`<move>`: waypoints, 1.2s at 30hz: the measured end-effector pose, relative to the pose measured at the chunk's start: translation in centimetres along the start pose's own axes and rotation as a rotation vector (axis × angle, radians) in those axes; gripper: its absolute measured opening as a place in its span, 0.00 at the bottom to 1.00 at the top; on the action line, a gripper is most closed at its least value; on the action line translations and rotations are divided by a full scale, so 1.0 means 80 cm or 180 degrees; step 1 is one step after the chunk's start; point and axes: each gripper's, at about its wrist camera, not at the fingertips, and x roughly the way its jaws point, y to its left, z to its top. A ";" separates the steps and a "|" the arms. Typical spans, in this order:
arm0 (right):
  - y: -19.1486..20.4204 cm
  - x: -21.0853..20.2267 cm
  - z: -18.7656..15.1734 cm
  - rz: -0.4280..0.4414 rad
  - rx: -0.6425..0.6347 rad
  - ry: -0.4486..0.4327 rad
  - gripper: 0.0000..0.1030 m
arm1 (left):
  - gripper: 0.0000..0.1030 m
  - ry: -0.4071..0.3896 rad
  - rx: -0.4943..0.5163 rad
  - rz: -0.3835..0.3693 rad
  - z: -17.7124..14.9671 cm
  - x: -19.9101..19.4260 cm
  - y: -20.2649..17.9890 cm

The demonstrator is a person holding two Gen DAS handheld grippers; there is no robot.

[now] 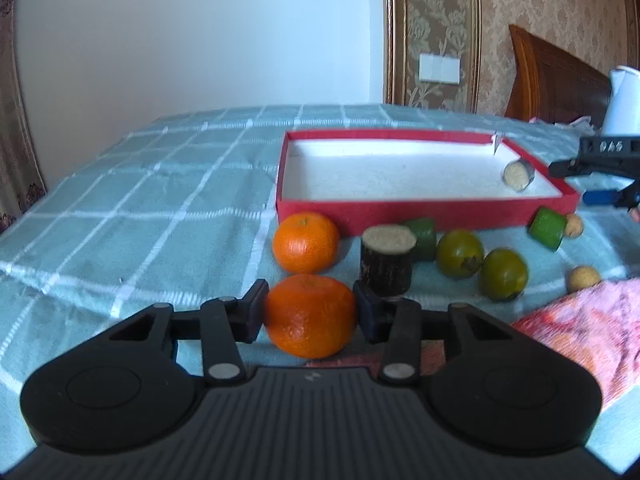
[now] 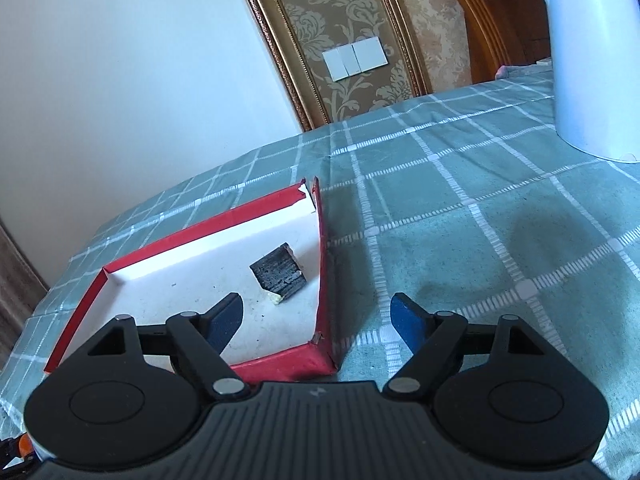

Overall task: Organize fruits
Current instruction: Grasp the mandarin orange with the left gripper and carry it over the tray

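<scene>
While the left gripper [image 1: 310, 314] sits low over the checked cloth [image 1: 140, 208], its two pads press on either side of an orange [image 1: 310, 316], clamped on it. Taking the red tray [image 1: 420, 212] as landmark: this orange lies well in front of the tray's near-left corner, and a second orange [image 1: 306, 242] rests just in front of that same corner. A dark cane piece [image 1: 386, 264] stands upright in front of the tray's near wall, with a green piece [image 1: 422, 236] behind it and two green fruits [image 1: 460, 254] further right. Another green piece [image 1: 548, 228] and two small tan balls [image 1: 584, 279] lie off the tray's near-right corner. Inside the tray, at its right end, lies a short cane piece [image 1: 519, 176]. The right gripper [image 1: 596, 176] shows beyond the tray's right wall.

From the right wrist, the right gripper [image 2: 316, 320] hovers over the tray's [image 2: 322, 264] near corner, jaws wide apart and holding nothing. A dark cane piece [image 2: 278, 276] lies inside the tray beside that wall. A white kettle [image 2: 592, 60] stands well right of the tray.
</scene>
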 end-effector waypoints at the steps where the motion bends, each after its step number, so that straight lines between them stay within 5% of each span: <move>1: 0.000 0.001 0.000 0.0013 0.0005 0.0013 0.79 | 0.41 -0.0037 0.0008 -0.0010 0.004 -0.005 0.000; 8: 0.013 0.000 -0.004 -0.0053 -0.0169 -0.0004 0.79 | 0.41 -0.0181 0.0106 -0.0141 0.046 -0.002 -0.011; 20: 0.032 0.011 -0.013 -0.0314 -0.0557 0.0060 0.79 | 0.41 -0.0139 0.0193 -0.0072 0.107 0.086 -0.038; 36: 0.040 0.012 -0.016 -0.0413 -0.0684 0.0023 0.79 | 0.41 0.0314 0.0114 0.0132 0.139 0.189 -0.042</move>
